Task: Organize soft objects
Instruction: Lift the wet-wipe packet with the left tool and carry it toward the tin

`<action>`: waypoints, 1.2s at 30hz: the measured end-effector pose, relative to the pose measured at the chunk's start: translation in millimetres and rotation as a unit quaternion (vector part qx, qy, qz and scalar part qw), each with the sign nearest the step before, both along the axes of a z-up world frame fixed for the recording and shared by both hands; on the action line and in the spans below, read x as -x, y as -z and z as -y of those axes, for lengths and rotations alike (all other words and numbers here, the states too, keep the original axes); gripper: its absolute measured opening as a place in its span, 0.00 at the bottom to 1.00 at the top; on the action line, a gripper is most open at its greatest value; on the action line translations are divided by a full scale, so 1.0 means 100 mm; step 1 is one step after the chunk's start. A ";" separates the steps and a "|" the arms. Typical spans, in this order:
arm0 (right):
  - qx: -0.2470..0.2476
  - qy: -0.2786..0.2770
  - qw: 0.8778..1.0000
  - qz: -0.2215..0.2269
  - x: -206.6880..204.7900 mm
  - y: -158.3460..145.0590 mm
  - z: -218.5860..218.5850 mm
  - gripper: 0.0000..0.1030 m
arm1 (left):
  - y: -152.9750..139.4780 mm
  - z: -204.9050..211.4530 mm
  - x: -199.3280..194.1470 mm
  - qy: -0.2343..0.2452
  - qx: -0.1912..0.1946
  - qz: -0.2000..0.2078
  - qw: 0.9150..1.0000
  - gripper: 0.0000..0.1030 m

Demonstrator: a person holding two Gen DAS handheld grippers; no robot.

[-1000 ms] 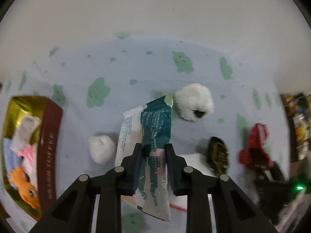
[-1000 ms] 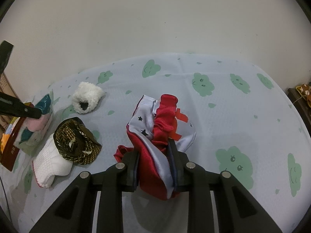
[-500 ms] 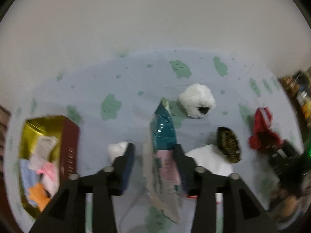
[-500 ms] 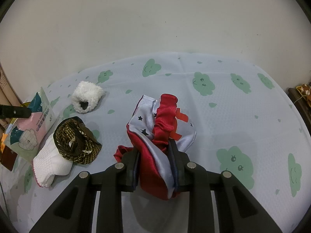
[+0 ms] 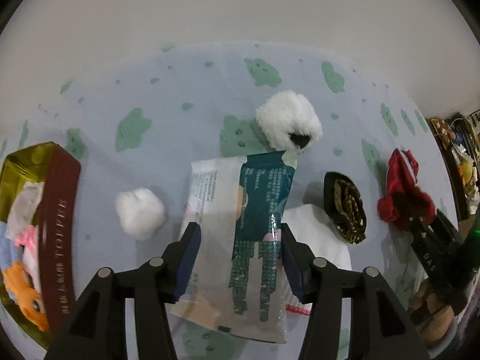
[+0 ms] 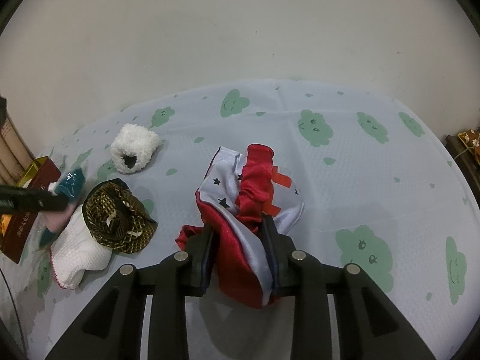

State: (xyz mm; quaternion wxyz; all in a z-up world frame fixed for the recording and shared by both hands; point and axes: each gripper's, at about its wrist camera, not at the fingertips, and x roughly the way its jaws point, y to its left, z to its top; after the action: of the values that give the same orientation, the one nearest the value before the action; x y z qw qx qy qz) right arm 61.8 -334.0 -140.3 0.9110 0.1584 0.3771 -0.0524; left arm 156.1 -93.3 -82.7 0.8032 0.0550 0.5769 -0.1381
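A: Several soft items already lie in the box [image 5: 61,210] at the left edge of the cloth [image 5: 186,69]; five or so are not yet packed, by the look of it.

B: Which ones are left?

A: The packet [image 5: 240,210], the pom-pom [image 5: 140,213] just left of it, the fluffy piece [image 5: 286,123] at its far end, the towel [image 6: 79,247] with the plaid hat [image 6: 117,213] on it, and the red satin [image 6: 240,219]. Roughly halfway, I judge.

B: And the tools?

A: The left gripper [image 5: 238,255] stands spread wide, its fingers either side of the packet without pinching it; whether the pads touch it, I cannot tell. The right gripper [image 6: 238,243] is clamped on the red satin, which bunches between the fingers at the near centre of the cloth.

B: How does the packet lie?

A: Its long axis runs near to far, along the left gripper's fingers, with the teal end pointing far, toward the fluffy piece. Its near right edge overlaps the towel. The box is well apart to its left.
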 end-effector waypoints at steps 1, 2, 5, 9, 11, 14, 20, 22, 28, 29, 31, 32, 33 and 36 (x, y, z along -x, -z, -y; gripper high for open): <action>-0.001 0.000 1.000 0.000 0.00 0.00 0.00 0.27 | 0.01 0.02 0.02 0.002 -0.007 0.008 1.000 0.53; -0.001 0.000 1.000 0.000 0.00 0.00 0.00 0.27 | 0.00 0.05 0.04 0.009 -0.016 0.017 1.000 0.53; -0.002 0.000 1.000 0.000 0.00 0.00 0.00 0.27 | -0.02 0.11 0.07 0.028 -0.031 0.031 0.999 0.53; -0.002 0.000 1.000 -0.001 -0.01 0.00 0.00 0.28 | -0.04 0.04 0.06 0.040 -0.018 0.032 0.999 0.57; -0.002 -0.001 1.000 -0.001 -0.01 0.01 -0.01 0.28 | -0.02 -0.01 0.03 0.036 -0.008 0.018 0.999 0.62; -0.002 0.000 1.000 -0.001 -0.01 0.01 -0.01 0.28 | 0.01 -0.10 0.03 0.027 0.012 0.008 1.000 0.69; -0.002 0.000 1.000 -0.001 0.00 0.01 -0.01 0.29 | 0.13 -0.19 -0.05 0.021 0.023 0.003 1.000 0.77; -0.002 0.000 1.000 -0.001 0.00 0.01 -0.01 0.29 | 0.21 -0.20 -0.10 0.018 0.026 -0.006 0.999 0.79; -0.003 -0.001 1.000 -0.002 -0.01 0.01 -0.01 0.29 | 0.30 -0.17 -0.13 0.007 0.024 0.000 1.000 0.80; -0.003 -0.001 1.000 -0.002 -0.01 0.01 -0.01 0.29 | 0.30 -0.17 -0.13 0.007 0.025 0.001 1.000 0.78; -0.002 -0.001 1.000 -0.002 -0.01 0.01 0.00 0.30 | 0.28 -0.21 -0.12 -0.002 0.033 0.004 0.999 0.70; -0.002 -0.001 1.000 -0.002 -0.01 0.01 0.00 0.30 | 0.27 -0.22 -0.13 -0.006 0.035 0.002 0.999 0.68; -0.002 -0.001 1.000 -0.002 -0.01 0.01 -0.01 0.30 | 0.26 -0.24 -0.13 -0.012 0.038 -0.001 0.999 0.67; -0.001 -0.001 1.000 -0.003 -0.01 0.01 -0.01 0.30 | 0.21 -0.26 -0.12 -0.015 0.041 0.001 0.999 0.62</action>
State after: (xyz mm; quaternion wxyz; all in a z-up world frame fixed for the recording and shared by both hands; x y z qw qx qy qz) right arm 62.8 -333.1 -141.4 0.9099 0.1587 0.3797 -0.0521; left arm 168.1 -67.5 -104.0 0.8071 0.0133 0.5711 -0.1493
